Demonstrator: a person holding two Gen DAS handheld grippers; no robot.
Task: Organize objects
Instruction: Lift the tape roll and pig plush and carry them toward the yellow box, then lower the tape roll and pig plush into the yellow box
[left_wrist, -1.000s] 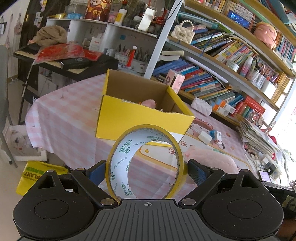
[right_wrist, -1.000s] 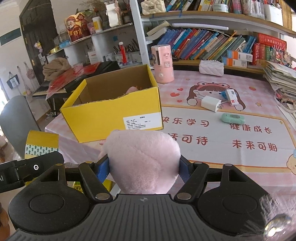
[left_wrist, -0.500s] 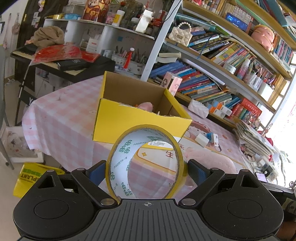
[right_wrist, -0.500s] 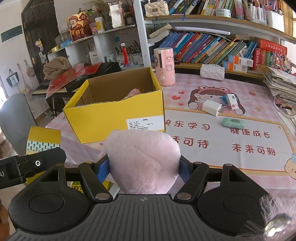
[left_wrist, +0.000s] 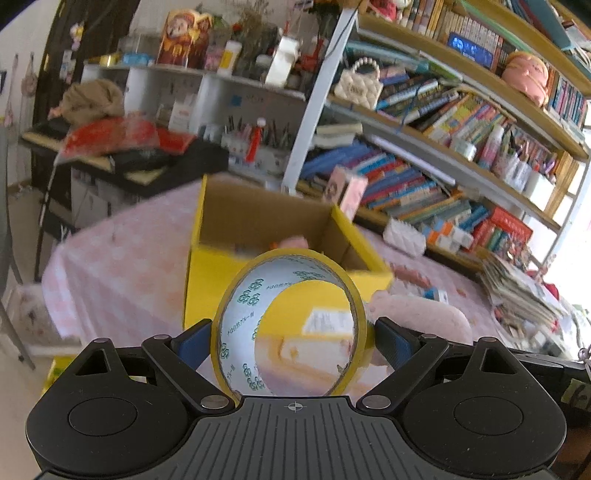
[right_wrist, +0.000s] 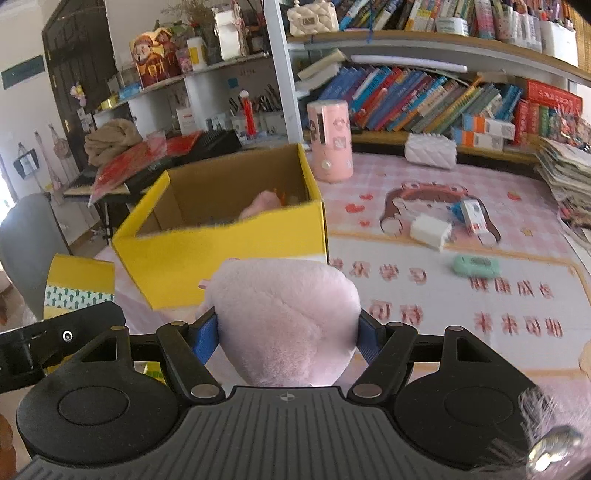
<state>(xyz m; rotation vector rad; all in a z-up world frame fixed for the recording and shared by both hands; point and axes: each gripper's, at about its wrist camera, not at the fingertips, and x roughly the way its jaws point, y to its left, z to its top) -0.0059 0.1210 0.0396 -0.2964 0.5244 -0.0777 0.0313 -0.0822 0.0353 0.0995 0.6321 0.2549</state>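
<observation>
A roll of yellow tape stands on edge between the blue pads of the left tool, which pinches it from both sides, its open core facing the camera. Green logos and small print run around the white inner core, too small to read. Just beyond the roll sits an open yellow cardboard box on the pink checked desk, a pink item showing inside it.

The right tool is pressed onto a pink plush toy, which bulges up between the pads and hides much of the gap. The same box stands directly ahead of the toy, slightly left. From this side the tape roll and the left tool's black arm appear at the left edge, green arrows printed on the roll's liner.

To the right of the box, a desk mat carries red Chinese characters, blurred by motion and not legible. On it lie a white charger block, a small white box and a mint-green gadget. A pink cylinder stands behind the box, before shelves of books.
</observation>
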